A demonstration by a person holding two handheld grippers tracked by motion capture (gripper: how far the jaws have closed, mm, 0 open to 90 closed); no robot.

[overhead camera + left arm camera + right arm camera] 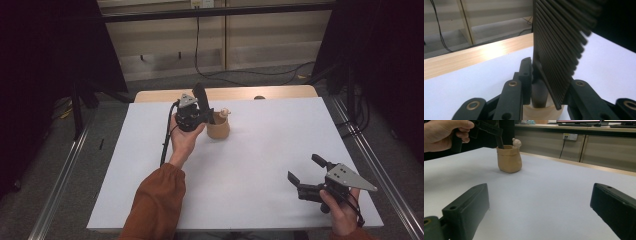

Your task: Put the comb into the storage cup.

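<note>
High view, with the two gripper views. I hold the left gripper [204, 111] over the far middle of the white counter [250, 165], its fingers [525, 75] clamped on the handle of one black comb [559, 50]. The comb stands nearly upright, teeth up and handle down, and its lower end sits inside the mouth of one tan cup [218, 127] shaped like a small folded bag. I judge the upright hold to be deliberate: with the handle pointing down, the comb can drop straight into the narrow opening and lean on the rim, rather than tip the cup over. The cup stands on the counter just beside my left hand [185, 137], and a small pale figure [517, 143] perches on its rim; what it depicts I cannot tell.

My right gripper [306, 176] rests low at the near right corner of the counter, well apart from the cup. Its fingers [466, 207] stand wide apart with nothing between them, and they face the cup across bare counter. I judge this hand to be parked out of the way, since the cup seems steady enough to need no support.

Count: one comb, one cup, one rim figure, two grippers.
</note>
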